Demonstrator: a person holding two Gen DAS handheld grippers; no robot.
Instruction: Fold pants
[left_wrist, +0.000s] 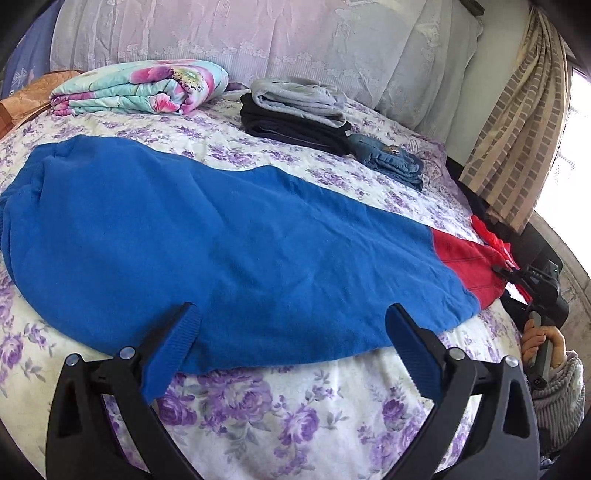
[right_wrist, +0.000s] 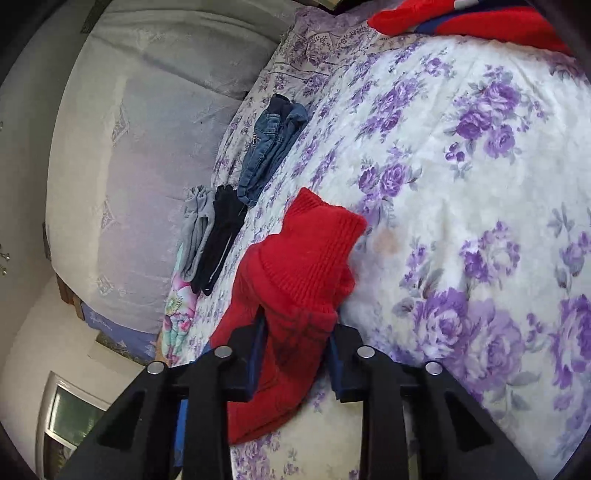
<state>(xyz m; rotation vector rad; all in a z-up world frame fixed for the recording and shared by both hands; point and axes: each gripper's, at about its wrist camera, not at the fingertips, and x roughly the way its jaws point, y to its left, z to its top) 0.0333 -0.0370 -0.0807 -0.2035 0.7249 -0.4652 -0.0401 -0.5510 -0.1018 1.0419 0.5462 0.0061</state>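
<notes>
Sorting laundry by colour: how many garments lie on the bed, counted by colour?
Blue with red cuff: 1, the pants
Grey: 1, folded garment
Black: 1, folded garment
Denim blue: 1, folded jeans
Red and navy: 1, far garment
Total: 5

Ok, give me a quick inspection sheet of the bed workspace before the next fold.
Surface: floral bedspread, lightly wrinkled.
Job's things: blue pants spread flat; red cuff at one end.
Clutter: folded clothes stack, folded jeans, floral quilt.
Grippers: left gripper open over the pants' near edge; right gripper fingers closed on the red cuff.
Cables: nothing seen.
Surroundings: pillows, curtain.
</notes>
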